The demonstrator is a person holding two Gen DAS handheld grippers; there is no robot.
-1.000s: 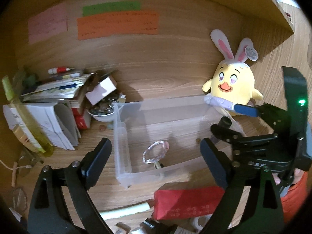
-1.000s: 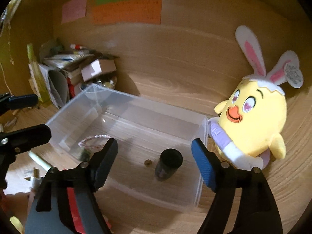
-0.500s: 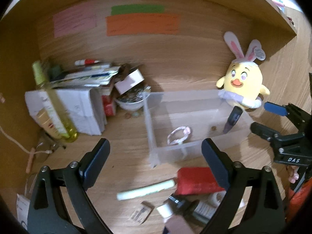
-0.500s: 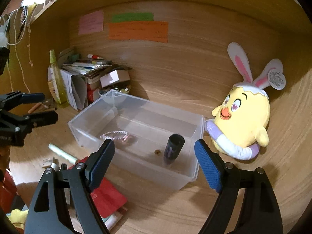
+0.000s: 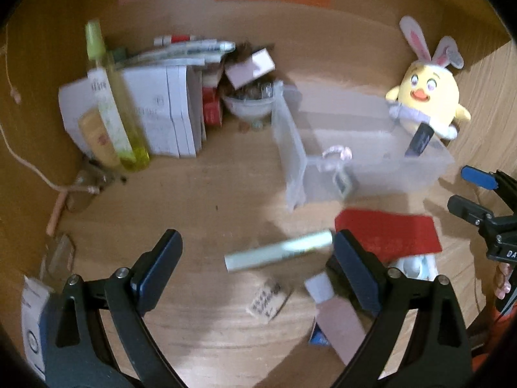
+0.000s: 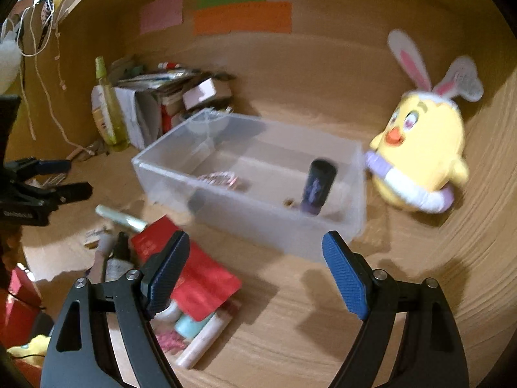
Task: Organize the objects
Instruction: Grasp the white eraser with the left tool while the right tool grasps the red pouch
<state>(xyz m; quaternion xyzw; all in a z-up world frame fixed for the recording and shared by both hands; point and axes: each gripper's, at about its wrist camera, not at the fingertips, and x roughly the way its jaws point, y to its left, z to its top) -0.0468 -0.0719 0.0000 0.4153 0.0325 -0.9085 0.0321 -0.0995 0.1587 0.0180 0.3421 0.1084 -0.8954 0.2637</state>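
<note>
A clear plastic bin (image 5: 429, 174) (image 6: 168, 174) stands on the wooden desk. It holds a dark bottle (image 6: 316, 187) (image 5: 419, 139) leaning at its right end and a pinkish ring (image 6: 219, 179) (image 5: 336, 152). In front of the bin lie a red pouch (image 5: 387, 232) (image 6: 190, 274), a pale green tube (image 5: 279, 252) (image 6: 121, 220) and small bottles (image 6: 116, 262). My left gripper (image 5: 257, 270) is open and empty above the tube. My right gripper (image 6: 253, 276) is open and empty, in front of the bin, over the pouch's edge.
A yellow chick plush with rabbit ears (image 5: 426, 97) (image 6: 423, 155) sits right of the bin. Stacked boxes, papers and a tall yellow-green bottle (image 5: 113, 103) stand at back left, with a bowl (image 5: 250, 105) beside them. Glasses (image 5: 61, 255) and a cord lie at left.
Both grippers have pulled back from the bin and stay open. The left view has swung down toward the loose items in front. The dark bottle remains in the bin.
</note>
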